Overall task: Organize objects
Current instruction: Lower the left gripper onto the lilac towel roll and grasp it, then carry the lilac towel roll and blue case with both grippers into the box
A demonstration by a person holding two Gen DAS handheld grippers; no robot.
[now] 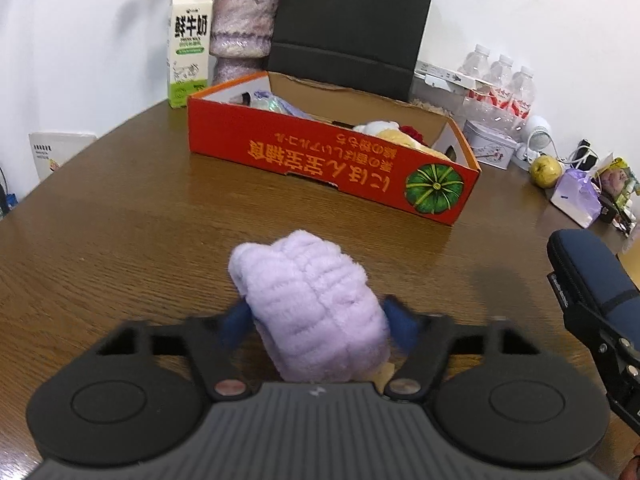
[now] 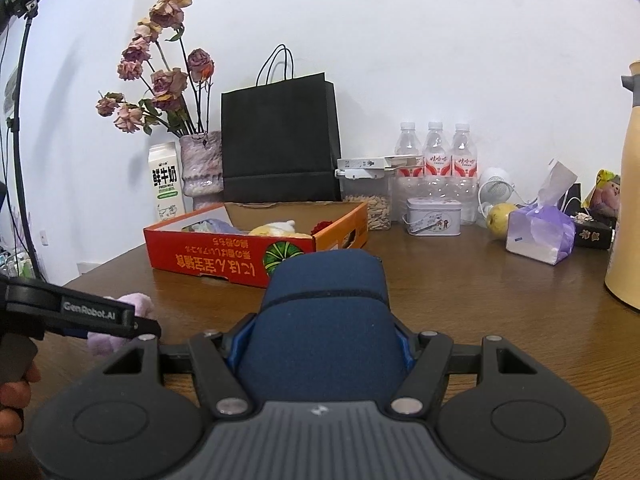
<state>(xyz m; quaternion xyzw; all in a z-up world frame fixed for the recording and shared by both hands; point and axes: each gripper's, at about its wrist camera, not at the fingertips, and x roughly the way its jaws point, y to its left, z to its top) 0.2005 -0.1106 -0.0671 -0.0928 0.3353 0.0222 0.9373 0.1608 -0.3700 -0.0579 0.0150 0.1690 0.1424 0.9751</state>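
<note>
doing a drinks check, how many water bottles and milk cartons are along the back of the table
water bottles: 3
milk carton: 1
total: 4

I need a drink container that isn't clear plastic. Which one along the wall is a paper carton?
The white-and-green milk carton, standing left of the flower vase; the three bottles are clear plastic.

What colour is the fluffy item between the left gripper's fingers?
Pale lilac fluffy item, clearest in the left wrist view.
</note>
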